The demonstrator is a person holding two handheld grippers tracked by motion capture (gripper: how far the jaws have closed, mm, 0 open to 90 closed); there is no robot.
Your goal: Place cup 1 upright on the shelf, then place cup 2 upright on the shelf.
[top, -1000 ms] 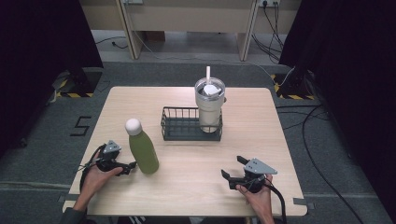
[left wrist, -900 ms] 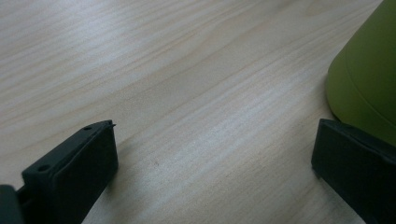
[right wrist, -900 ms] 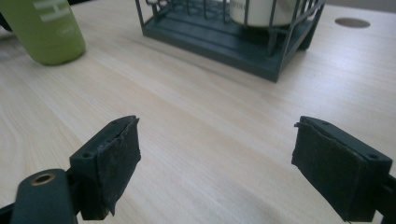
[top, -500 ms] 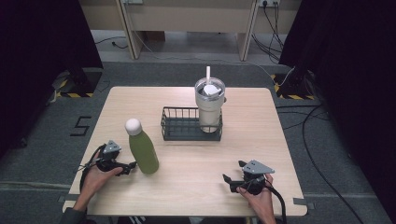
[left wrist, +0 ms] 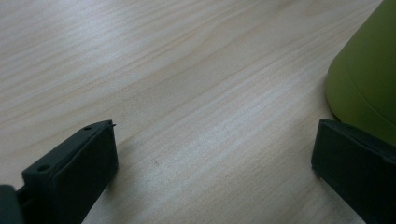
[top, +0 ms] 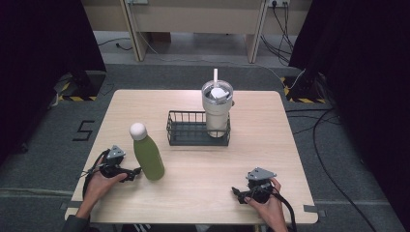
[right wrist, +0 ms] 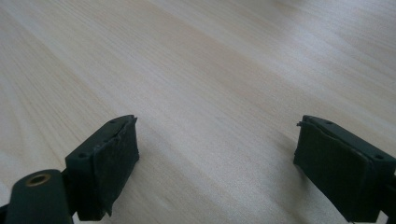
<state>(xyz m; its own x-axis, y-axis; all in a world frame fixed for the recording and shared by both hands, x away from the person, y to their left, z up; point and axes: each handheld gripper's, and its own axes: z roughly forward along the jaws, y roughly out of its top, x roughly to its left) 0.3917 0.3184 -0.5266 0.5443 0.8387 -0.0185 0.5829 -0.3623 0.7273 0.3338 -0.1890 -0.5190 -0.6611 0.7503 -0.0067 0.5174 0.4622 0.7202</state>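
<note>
Only readable thing I'm seeing is a big dark "5" [top: 84, 130] sitting on the grey floor [top: 48, 145] just off the table's [top: 270, 145] left edge (it's looking like tape or paint, can't tell which). Nothing legible is showing on the green bottle [top: 147, 155], the tumbler [top: 217, 109] or the wire basket [top: 186, 128].

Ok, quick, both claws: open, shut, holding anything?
Left claw: open, empty, beside the green metal bottle with white cap.
Right claw: open, empty, over bare wooden table.
</note>
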